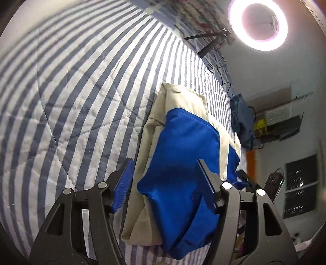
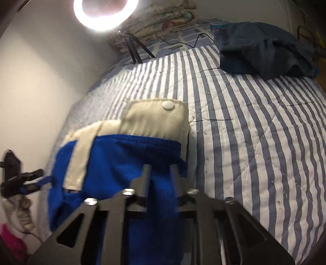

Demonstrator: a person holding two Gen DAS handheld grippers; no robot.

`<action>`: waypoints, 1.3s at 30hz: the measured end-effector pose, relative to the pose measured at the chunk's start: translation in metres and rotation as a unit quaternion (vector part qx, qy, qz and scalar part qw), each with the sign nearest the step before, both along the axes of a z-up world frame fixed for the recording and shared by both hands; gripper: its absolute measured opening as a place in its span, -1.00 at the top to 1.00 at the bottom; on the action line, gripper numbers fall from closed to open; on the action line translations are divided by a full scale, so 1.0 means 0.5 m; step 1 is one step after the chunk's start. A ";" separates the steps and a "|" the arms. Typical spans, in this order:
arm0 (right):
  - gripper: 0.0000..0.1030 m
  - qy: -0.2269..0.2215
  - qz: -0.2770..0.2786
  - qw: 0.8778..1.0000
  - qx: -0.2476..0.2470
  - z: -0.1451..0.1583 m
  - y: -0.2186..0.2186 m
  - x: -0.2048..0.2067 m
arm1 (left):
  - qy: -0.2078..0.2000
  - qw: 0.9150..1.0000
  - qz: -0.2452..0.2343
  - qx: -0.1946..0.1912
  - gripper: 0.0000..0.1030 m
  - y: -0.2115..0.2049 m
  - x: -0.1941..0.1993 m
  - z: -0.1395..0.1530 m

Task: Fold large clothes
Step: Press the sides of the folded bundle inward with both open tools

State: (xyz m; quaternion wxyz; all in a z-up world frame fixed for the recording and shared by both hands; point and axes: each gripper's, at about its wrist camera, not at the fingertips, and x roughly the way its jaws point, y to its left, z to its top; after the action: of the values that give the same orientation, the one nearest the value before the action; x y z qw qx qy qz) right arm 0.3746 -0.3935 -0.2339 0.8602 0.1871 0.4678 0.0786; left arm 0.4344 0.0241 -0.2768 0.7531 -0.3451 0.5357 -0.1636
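Note:
A folded blue and cream garment (image 1: 183, 132) lies on the striped bedspread (image 1: 81, 91). My left gripper (image 1: 165, 181) is open; its blue-padded fingers (image 1: 124, 183) straddle the near blue fold without pressing it. In the right wrist view the same garment (image 2: 114, 159) shows a cream flap with a white snap button (image 2: 167, 105) at its far end. My right gripper (image 2: 160, 173) stands open low over it. A ridge of blue cloth runs between its narrowly parted fingers, and I see no squeeze on it.
A crumpled dark blue garment (image 2: 264, 51) sits at the bed's far right corner. A lit ring light (image 2: 106, 14) on a tripod stands by stacked bedding at the head of the bed. A wall borders the bed's left side; cluttered shelves (image 1: 281, 120) lie beyond it.

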 end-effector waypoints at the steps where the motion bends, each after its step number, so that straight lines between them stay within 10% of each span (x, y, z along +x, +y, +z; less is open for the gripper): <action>1: -0.05 0.004 -0.004 1.000 -0.006 0.004 -0.005 -0.007 | 0.008 1.000 0.003 -0.008 -0.25 0.007 0.001 -0.009; 2: -0.27 0.007 -0.006 1.000 -0.011 0.013 -0.015 -0.012 | 0.014 1.000 0.005 -0.017 -0.25 0.013 0.003 -0.016; 20: -0.28 0.086 0.025 0.968 0.233 -0.099 -0.112 -0.080 | 0.065 0.990 -0.013 -0.122 -0.25 0.026 0.005 -0.111; 39: -0.08 0.096 0.096 0.962 0.237 -0.120 -0.022 -0.055 | 0.057 0.997 -0.053 -0.008 -0.25 -0.038 0.040 -0.068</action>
State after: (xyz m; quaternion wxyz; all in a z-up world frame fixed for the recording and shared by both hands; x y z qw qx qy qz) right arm 0.3473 -0.4046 -0.2940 0.7309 0.3464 0.5316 0.2514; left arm 0.4541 0.0049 -0.3108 0.7088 -0.3310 0.5942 -0.1870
